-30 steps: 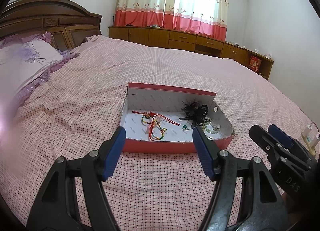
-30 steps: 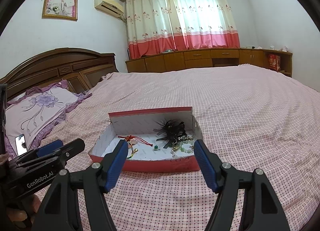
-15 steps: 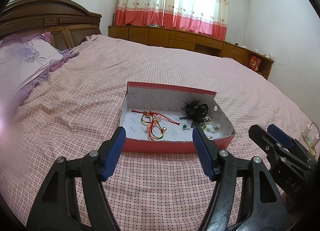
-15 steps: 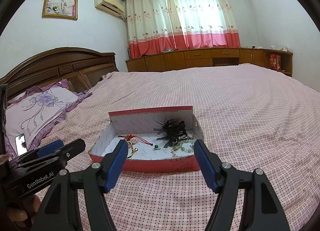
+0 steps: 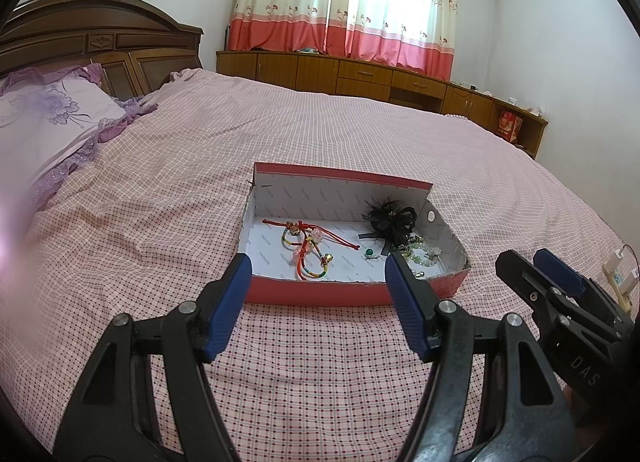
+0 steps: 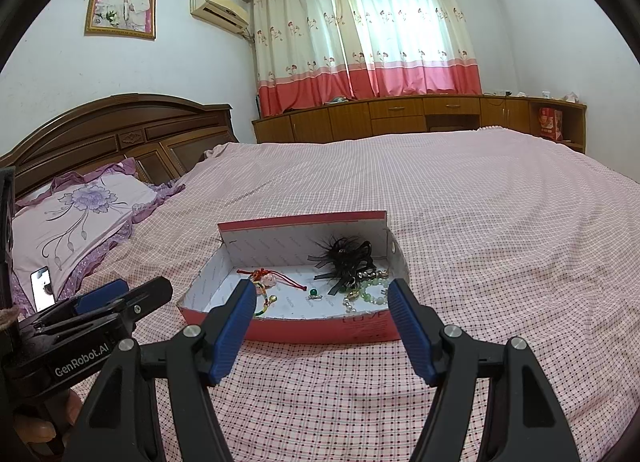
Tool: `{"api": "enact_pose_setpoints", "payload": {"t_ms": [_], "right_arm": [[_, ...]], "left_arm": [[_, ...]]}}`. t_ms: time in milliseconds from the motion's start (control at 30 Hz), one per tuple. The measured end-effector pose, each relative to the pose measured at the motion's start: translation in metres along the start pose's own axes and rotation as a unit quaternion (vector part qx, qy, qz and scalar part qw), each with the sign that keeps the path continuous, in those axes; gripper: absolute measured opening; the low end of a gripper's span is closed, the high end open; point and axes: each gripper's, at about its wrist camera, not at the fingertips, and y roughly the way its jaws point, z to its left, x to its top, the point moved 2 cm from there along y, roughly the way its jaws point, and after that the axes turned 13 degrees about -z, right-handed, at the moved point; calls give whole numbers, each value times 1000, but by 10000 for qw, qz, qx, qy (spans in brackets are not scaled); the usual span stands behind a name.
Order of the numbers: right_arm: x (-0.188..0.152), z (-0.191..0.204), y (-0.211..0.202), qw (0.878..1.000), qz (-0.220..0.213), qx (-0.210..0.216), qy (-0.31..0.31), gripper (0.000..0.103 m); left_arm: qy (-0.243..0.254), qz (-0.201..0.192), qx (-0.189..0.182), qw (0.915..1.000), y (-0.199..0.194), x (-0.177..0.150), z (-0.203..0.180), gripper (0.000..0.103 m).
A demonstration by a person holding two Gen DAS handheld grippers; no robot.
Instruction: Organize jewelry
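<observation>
We held both grippers low over the checked pink bedspread (image 5: 320, 374), just short of the red box (image 5: 320, 296) that lay on it. The left gripper (image 5: 318, 274) had its jaws released and spread wide, nothing between the blue pads (image 5: 228, 302); the box's near wall sat just beyond the tips, spanning the gap. The right gripper (image 6: 322, 298) was likewise open and empty, its tips framing the same near wall.

Inside the box, on the white floor, the jewelry lay apart from both sets of jaws. The red and multicoloured cord bracelets (image 5: 306, 246) lay left of centre, a small green-stone ring (image 5: 370, 254) near the middle, a black feathered hair ornament (image 6: 346, 258) at the far right corner, and green and pearl bead bracelets (image 6: 370, 292) at the near right. From the right view, the beads sat just past that gripper's right fingertip.
</observation>
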Motion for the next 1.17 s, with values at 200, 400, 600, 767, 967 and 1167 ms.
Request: {"api": "enact_pose_setpoints", "payload": {"t_ms": [200,400,600,767,967,1167], "right_arm": [[0,0,0,10000,4,5,11,71],[-1,2,-1,10000,19,13,-4,71],[-5,5,-2,10000,8,28,-22,71],[-5,5,-1,10000,12,34,-26,71],[-7,4,0,10000,36,40,-43,71],[-7,1,4,9999,119,56,-53,71]], "left_arm": [[-6,0,-10,10000,0,-1,0,61],[-13,12,-11,10000,2,-4,-1,61],[-29,43,-7,10000,5,-6,-1,61],[-33,49,-21,10000,6,-5,-1,61],[-20,75,-34,10000,8,-5,-2,61],[16,159,-57,9999,13,-4,-5,61]]}}
